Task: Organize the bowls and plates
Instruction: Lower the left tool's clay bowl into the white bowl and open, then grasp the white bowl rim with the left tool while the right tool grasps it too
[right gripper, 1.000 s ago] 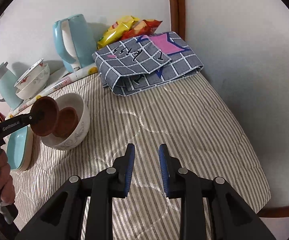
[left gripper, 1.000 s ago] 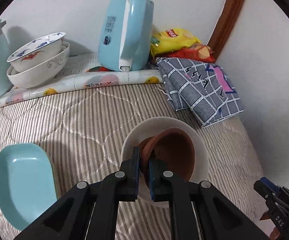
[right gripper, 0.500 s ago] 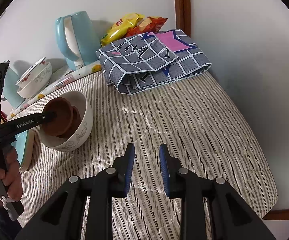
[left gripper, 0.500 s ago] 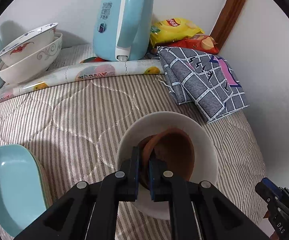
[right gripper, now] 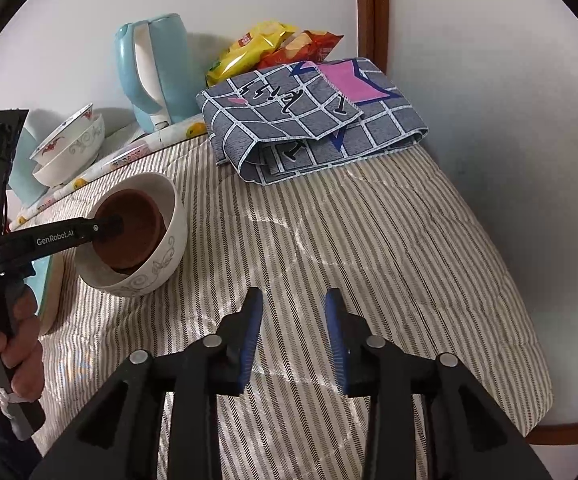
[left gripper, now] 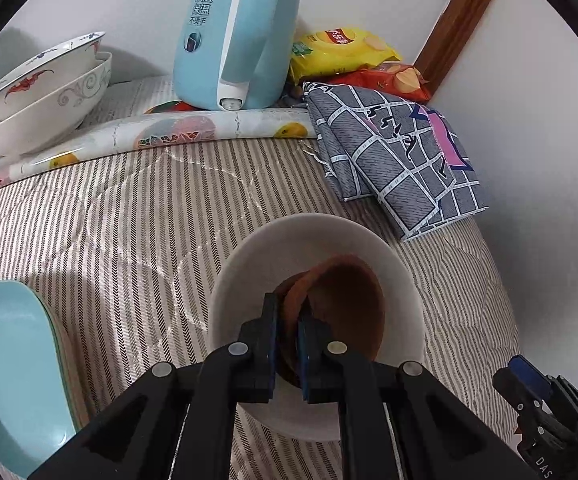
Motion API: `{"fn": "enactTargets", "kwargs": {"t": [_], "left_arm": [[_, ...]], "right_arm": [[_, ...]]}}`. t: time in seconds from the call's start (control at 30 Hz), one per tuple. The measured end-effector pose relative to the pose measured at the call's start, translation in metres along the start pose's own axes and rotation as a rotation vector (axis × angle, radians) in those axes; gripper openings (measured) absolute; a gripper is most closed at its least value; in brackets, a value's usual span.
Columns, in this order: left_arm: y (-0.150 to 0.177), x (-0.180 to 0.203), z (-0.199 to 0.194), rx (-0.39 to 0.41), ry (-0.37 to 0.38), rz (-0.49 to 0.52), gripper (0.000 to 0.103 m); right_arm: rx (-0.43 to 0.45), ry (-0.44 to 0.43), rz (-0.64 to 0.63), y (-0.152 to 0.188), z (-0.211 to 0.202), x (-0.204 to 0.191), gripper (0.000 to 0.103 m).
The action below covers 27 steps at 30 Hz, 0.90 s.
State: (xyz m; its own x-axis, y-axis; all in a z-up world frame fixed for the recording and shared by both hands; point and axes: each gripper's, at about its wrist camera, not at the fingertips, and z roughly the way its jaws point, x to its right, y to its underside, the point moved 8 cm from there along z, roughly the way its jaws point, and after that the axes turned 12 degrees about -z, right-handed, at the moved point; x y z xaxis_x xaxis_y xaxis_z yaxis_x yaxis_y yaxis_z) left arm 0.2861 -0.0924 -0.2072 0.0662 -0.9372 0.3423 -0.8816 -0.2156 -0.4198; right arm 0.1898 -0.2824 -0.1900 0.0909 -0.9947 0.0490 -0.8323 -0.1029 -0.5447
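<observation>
Left wrist view: the left gripper [left gripper: 287,330] has its fingers [left gripper: 270,322] pinched on the near rim of a brown bowl [left gripper: 349,308], one finger inside the rim, one outside.
Brown bowl: it sits tilted inside the white bowl [left gripper: 317,240], and a second brown rim shows just beneath it; whether it rests fully on that one I cannot tell.
White bowl: it stands on the striped quilt [left gripper: 129,208], near the middle, with a grey scroll pattern on its outer wall in the right wrist view [right gripper: 157,268].
Teal dish: a shallow teal dish [left gripper: 5,364] lies at the left edge, just beside the white bowl but apart from it.
Stacked bowls: two patterned bowls [left gripper: 45,92] are nested at the far left, on a fruit-print mat [left gripper: 177,136].
Kettle: a pale blue kettle [left gripper: 233,36] stands on the same mat against the wall.
Folded cloth: a grey checked cloth [left gripper: 401,160] lies folded at the far right, with snack bags [left gripper: 341,52] behind it in the corner.
Right gripper: the right gripper [right gripper: 293,332] hovers over bare quilt well to the right of the white bowl, its blue-padded fingers [right gripper: 251,328] set apart and holding nothing.
Left hand: a hand [right gripper: 5,352] grips the handle of the left gripper at the left edge of the right wrist view.
</observation>
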Motion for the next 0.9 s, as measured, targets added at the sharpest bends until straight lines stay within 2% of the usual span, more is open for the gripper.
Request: {"fn": "enactTargets", "kwargs": {"t": [0.27, 0.47, 0.63, 0.73, 0.9], "left_arm": [[0.001, 0.000, -0.004, -0.011, -0.003, 0.014, 0.013], [-0.003, 0.001, -0.021, 0.026, -0.013, 0.026, 0.014], [-0.008, -0.004, -0.040, 0.065, -0.042, 0.027, 0.019], [-0.009, -0.012, -0.045, 0.070, -0.067, 0.019, 0.020], [-0.006, -0.028, -0.048, 0.059, -0.091, -0.015, 0.022]], "right_arm": [[0.006, -0.016, -0.013, -0.003, -0.002, -0.009, 0.033], [0.023, -0.033, -0.024, -0.013, -0.006, -0.018, 0.033], [0.055, -0.081, -0.031, -0.032, -0.010, -0.031, 0.033], [0.066, -0.125, -0.042, -0.043, -0.009, -0.041, 0.033], [0.051, -0.152, -0.091, -0.055, -0.002, -0.063, 0.033]]}}
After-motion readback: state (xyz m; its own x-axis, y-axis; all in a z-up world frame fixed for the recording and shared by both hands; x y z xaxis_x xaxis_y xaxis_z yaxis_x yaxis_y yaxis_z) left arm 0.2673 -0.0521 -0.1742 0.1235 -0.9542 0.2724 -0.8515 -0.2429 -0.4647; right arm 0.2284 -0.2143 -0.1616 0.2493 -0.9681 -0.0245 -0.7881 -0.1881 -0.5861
